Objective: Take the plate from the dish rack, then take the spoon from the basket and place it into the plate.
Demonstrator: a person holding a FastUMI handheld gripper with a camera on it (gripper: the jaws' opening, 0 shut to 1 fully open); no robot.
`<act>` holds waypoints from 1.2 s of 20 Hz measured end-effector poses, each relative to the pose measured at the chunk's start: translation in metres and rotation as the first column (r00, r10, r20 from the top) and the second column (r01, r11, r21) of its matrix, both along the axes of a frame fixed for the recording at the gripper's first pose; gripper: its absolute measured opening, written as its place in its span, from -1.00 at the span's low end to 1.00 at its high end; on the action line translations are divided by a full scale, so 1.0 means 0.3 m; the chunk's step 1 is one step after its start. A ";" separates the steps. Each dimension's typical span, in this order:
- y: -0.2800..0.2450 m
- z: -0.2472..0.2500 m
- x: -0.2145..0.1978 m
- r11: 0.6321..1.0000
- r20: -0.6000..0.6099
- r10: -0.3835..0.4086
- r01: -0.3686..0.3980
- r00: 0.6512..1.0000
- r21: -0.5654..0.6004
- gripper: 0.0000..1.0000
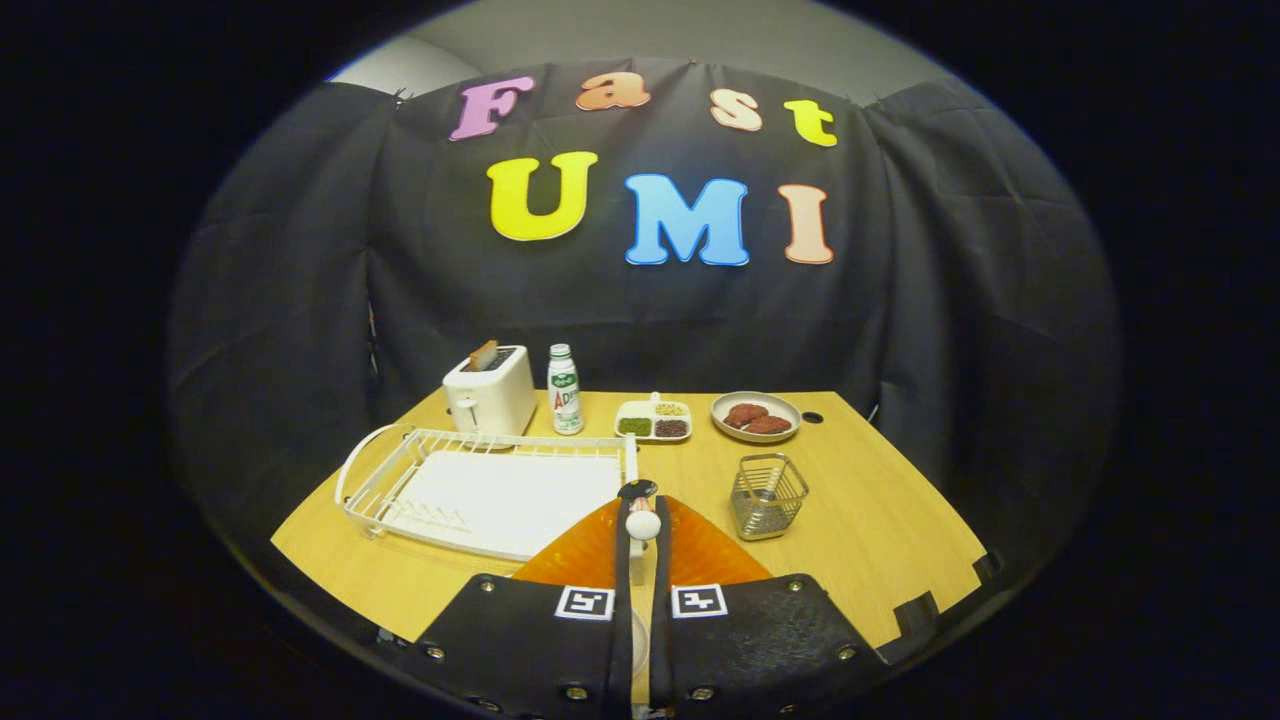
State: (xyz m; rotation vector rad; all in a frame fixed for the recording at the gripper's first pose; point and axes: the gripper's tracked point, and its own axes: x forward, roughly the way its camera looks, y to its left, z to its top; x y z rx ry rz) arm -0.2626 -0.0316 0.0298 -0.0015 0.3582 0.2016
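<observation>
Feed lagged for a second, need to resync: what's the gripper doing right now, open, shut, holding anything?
Gripper: shut on the spoon, held above the orange plate, beside the dish rack.

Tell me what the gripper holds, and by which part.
The gripper is shut on the spoon, pinching its handle; the dark bowl end sticks out past the fingertips, over the orange plate.

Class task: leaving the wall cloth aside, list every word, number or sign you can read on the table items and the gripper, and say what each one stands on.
Bottle: printed label, too blurred to read.
Gripper: two square black-and-white marker patterns, no words. Its fingers are closed on a spoon above an orange plate.
Toaster, dish rack, basket: no text seen.
</observation>
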 end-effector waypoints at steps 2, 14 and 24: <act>0.039 -0.008 -0.039 0.999 -0.009 0.049 -0.049 0.999 -0.001 -0.87; 0.144 -0.148 -0.200 0.982 -0.099 0.183 -0.186 0.978 -0.017 -0.87; 0.197 -0.306 -0.209 0.983 -0.200 0.182 -0.184 0.963 0.006 -0.87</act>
